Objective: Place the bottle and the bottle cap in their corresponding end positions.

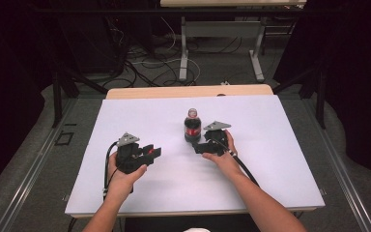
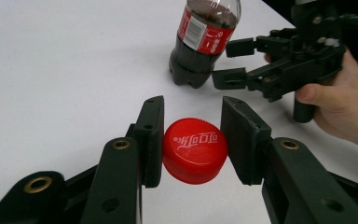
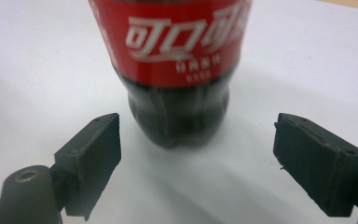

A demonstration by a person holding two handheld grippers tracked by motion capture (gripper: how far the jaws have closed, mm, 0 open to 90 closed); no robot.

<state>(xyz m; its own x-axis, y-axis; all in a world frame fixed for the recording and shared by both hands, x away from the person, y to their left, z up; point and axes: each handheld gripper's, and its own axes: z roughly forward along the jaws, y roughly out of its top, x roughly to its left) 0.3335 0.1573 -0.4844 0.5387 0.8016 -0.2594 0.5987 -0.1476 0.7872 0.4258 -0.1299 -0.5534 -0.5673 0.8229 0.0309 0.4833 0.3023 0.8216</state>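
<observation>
A small cola bottle (image 1: 192, 126) with a red label stands upright mid-table; its dark base and label (image 3: 177, 70) fill the right gripper view. My right gripper (image 1: 199, 146) is open just in front of the bottle (image 2: 200, 42), its jaws spread wider than the bottle and not touching it. A red bottle cap (image 2: 195, 149) with white lettering sits between the jaws of my left gripper (image 2: 193, 103), which is shut on it. That left gripper (image 1: 149, 152) is held left of the bottle, jaws pointing right.
A white sheet (image 1: 270, 145) covers the wooden table. Beyond the far edge are a table frame's legs (image 1: 183, 53) and loose cables (image 1: 145, 63) on the floor. Dark curtains stand at both sides.
</observation>
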